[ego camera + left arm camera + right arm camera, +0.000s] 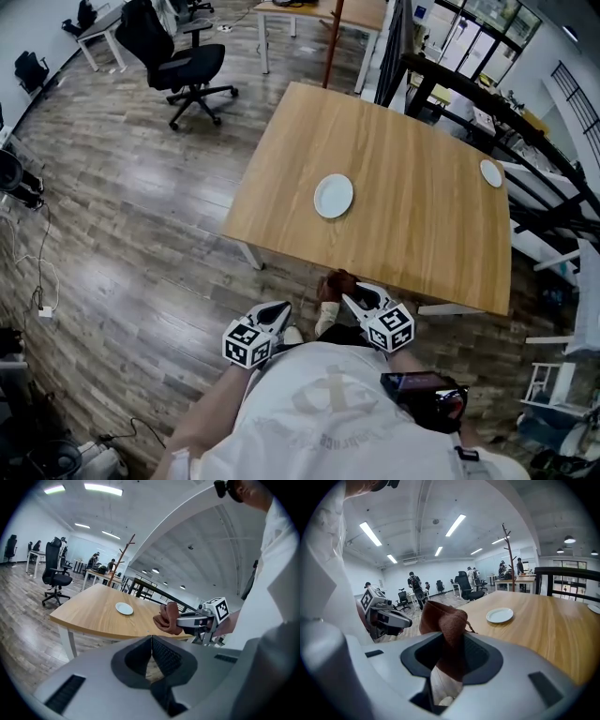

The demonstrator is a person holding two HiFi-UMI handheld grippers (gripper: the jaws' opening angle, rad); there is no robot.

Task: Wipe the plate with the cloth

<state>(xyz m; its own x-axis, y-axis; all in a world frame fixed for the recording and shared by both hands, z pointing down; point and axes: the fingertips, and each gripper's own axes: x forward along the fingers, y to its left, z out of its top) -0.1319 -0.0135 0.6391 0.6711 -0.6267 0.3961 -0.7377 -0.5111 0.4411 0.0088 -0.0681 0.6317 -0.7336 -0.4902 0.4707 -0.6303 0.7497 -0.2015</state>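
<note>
A white plate (333, 196) lies near the middle of the wooden table (412, 159); the same plate (124, 608) shows in the left gripper view and as the plate (499, 615) in the right gripper view. My right gripper (349, 292) hangs just off the table's near edge, shut on a brown cloth (443, 625) that bunches up out of the jaws; the cloth (333, 283) also shows from above and as the cloth (168, 619) from the left. My left gripper (277, 311) is held close to the body, jaws shut with nothing between them.
A second small white plate (491, 172) sits at the table's far right edge. A black office chair (178, 61) stands on the wood floor to the far left. Black metal railings (487, 103) run behind the table. Cables lie on the floor at left.
</note>
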